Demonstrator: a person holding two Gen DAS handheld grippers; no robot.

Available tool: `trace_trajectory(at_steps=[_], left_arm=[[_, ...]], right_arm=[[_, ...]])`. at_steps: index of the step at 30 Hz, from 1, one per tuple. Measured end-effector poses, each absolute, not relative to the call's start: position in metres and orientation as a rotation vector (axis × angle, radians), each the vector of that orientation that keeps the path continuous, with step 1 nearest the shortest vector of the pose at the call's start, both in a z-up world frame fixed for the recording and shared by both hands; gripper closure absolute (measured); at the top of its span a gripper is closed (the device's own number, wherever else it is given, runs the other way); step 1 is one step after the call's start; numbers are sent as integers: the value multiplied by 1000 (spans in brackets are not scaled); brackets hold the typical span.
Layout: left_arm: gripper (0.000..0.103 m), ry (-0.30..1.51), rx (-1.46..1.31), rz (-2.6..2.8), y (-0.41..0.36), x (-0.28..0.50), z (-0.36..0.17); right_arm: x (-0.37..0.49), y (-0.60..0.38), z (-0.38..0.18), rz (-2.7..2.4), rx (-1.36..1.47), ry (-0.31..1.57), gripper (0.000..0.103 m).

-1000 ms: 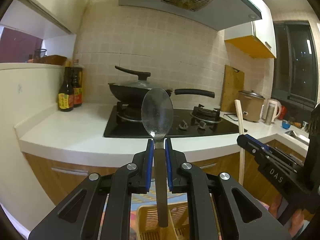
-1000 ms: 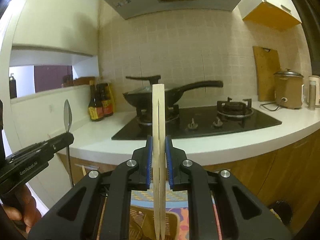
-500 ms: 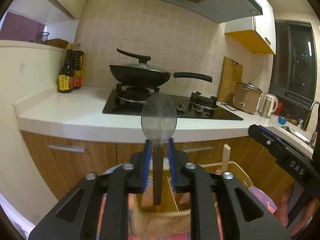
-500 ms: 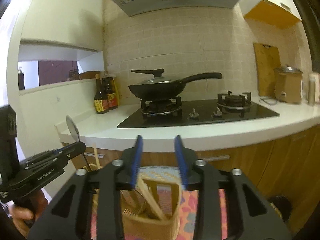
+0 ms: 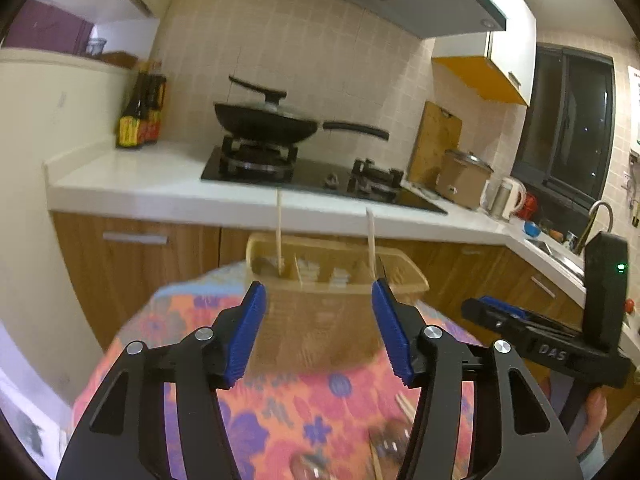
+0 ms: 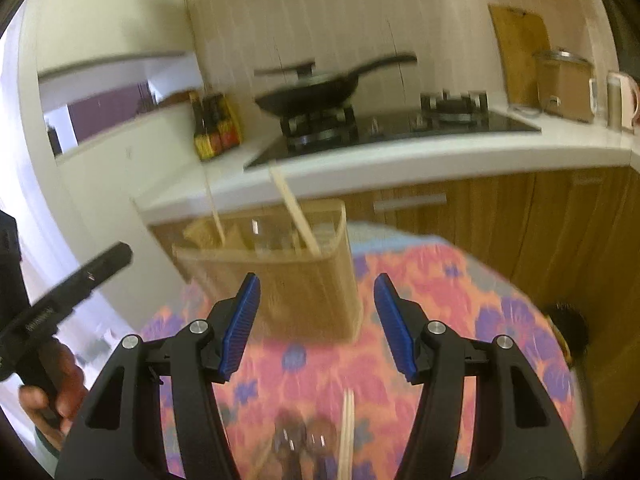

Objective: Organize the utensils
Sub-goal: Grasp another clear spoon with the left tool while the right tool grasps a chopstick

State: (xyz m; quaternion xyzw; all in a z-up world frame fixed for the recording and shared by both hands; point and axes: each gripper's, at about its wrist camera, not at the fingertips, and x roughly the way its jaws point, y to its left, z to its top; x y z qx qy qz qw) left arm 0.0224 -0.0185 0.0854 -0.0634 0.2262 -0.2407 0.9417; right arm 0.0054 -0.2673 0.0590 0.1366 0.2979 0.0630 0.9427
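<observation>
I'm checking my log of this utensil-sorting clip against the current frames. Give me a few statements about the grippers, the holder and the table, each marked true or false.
1. The left gripper is open and holds nothing. True.
2. The right gripper grips a pair of chopsticks. False: its jaws stand apart and empty.
3. Chopsticks stand in the utensil holder. True.
4. The holder sits on the white counter. False: it stands on the floral tablecloth.
5. More chopsticks lie on the cloth near the grippers. True.
6. The wok has no lid. False: a lid covers it.
</observation>
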Motion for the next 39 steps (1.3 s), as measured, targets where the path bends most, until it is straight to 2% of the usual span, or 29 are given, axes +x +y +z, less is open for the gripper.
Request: trace_trajectory(at_steps=[6, 11, 13, 14, 17, 20, 21, 27, 35, 38, 39], left_arm=[[50, 557, -155, -469, -6, -3, 61], [51, 704, -152, -462, -1, -17, 26], [51, 785, -137, -446, -2, -18, 10], [51, 823, -126, -439, -3, -18, 3], [53, 933, -102, -424, -6, -17, -20], [64, 1030, -77, -414, -12, -15, -40], [65, 1048, -66, -425, -16, -15, -45], [65, 1062, 55, -414, -40, -21, -55], [64, 1033, 230, -361, -69, -18, -56], [77, 1017, 253, -343, -72, -16, -54], [86, 1014, 256, -342, -73, -16, -54]], right_arm=[[-10, -259, 20, 169, 290, 825, 48], [-20, -256, -12, 102, 276, 965, 49], [-19, -260, -29, 84, 296, 1050, 63], [-21, -262, -37, 98, 319, 1079, 66], [-26, -264, -48, 101, 323, 1110, 69], [-31, -259, -55, 103, 272, 1129, 73], [-31, -258, -56, 110, 273, 1134, 73], [-29, -248, -58, 100, 198, 1142, 78], [-21, -237, -56, 92, 134, 1162, 78], [-19, -227, -56, 81, 49, 1158, 78], [-19, -226, -55, 83, 40, 1156, 84]])
